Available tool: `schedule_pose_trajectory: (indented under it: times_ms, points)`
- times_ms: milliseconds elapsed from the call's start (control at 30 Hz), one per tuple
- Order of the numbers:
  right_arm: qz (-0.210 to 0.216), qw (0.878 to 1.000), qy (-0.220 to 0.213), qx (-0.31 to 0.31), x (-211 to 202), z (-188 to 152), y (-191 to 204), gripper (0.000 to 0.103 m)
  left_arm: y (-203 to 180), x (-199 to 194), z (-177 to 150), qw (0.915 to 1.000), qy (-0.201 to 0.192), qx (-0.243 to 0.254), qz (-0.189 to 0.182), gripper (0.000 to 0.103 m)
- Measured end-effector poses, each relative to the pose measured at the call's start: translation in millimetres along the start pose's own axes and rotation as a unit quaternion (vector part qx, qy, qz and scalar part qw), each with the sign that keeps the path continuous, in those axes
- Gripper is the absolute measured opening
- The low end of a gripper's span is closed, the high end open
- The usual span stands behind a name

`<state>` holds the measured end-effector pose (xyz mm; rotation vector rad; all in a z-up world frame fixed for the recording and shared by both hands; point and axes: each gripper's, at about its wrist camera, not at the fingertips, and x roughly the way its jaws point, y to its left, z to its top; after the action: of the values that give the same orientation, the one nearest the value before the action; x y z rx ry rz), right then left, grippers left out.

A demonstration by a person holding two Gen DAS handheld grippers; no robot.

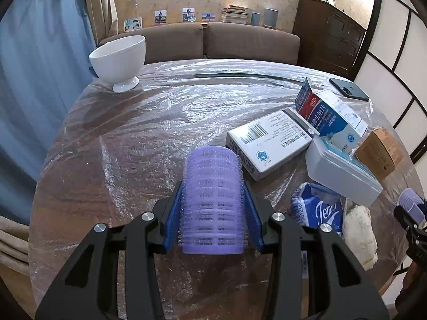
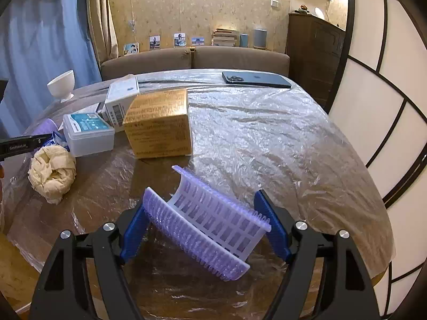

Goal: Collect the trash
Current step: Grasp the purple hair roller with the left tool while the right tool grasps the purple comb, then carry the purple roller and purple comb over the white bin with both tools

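- Left gripper: blue pads clamped on both sides of a purple hair roller, which stands lengthwise between them just over the near part of the surface.
- Right gripper: a curved purple roller shell, an open half-cylinder, lies aslant between the blue fingers; both ends appear to touch the pads, though whether they press firmly cannot be told.
- Near trash, right of the left gripper: a crumpled cream paper wad beside a blue tissue packet.
- Middle ground: a translucent plastic case, a white medicine box lying flat, and a blue-and-white medicine box leaning on them; a brown carton stands to their right.
- Far left: a white footed bowl, upright.
- Far right: a dark phone, face down.
- Covering: wrinkled clear plastic film over the whole surface.
- Background: a brown sofa.
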<state>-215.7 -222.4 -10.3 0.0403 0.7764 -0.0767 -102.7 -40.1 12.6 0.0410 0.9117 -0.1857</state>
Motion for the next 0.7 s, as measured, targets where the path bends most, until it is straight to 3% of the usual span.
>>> schedule_pose_trajectory:
  times_ms: [700]
  points:
    - [0.05, 0.999, -0.004, -0.014, -18, 17, 3, 0.075, 7, -40, -25, 0.9996, -0.018, -0.011, -0.016, 0.044]
